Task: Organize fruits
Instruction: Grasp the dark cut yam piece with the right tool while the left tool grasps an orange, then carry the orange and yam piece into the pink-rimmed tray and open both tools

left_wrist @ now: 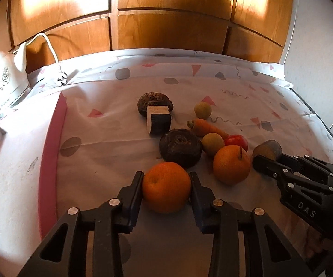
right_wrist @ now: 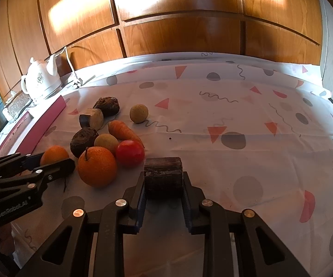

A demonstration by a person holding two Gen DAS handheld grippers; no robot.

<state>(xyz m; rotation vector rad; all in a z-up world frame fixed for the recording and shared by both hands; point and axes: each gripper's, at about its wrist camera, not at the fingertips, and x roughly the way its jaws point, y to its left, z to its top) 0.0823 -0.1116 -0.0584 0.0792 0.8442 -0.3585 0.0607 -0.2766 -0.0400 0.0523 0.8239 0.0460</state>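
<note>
Grips a stemless orange (left_wrist: pixel 166 187) in the left gripper (left_wrist: pixel 166 179), narrowed until both pads press its flanks, low over the patterned tablecloth (left_wrist: pixel 235 87). Takes it across the widest part, probably so that a round, slick skin cannot squirt forward out of the jaws. Finds it just left of the stemmed orange (left_wrist: pixel 232 164) and nearer the camera, parted from it by a strip of bare cloth.

Clamps a dark cut root chunk (right_wrist: pixel 163 177) in the right gripper (right_wrist: pixel 163 176), drawn almost closed, pads against the two side faces, one flat face turned upward. Cannot tell whether resting on the cloth or raised just clear of it. Sits right of the stemmed orange, just beyond a red round fruit (right_wrist: pixel 129 153), with open cloth further right.

Leaves a tight huddle behind the stemmed orange: a carrot (right_wrist: pixel 125 131), two yellow-green round fruits, one (right_wrist: pixel 106 143) touching the huddle and one (right_wrist: pixel 138 113) a little apart, and a whole dark beetroot (right_wrist: pixel 83 142). Further back, a second beetroot (right_wrist: pixel 107 106) and a cut root with a pale face (right_wrist: pixel 92 117).

Seems to take one fruit and one vegetable at once in order to pull the mixed heap apart, each toward its own side. Possibly aims the orange at the pink-edged white box (left_wrist: pixel 53 138) well left of the stemmed orange, though nothing confirms that. Needs a straight lift on both sides to avoid nudging the stemmed orange and rolling the huddle.
</note>
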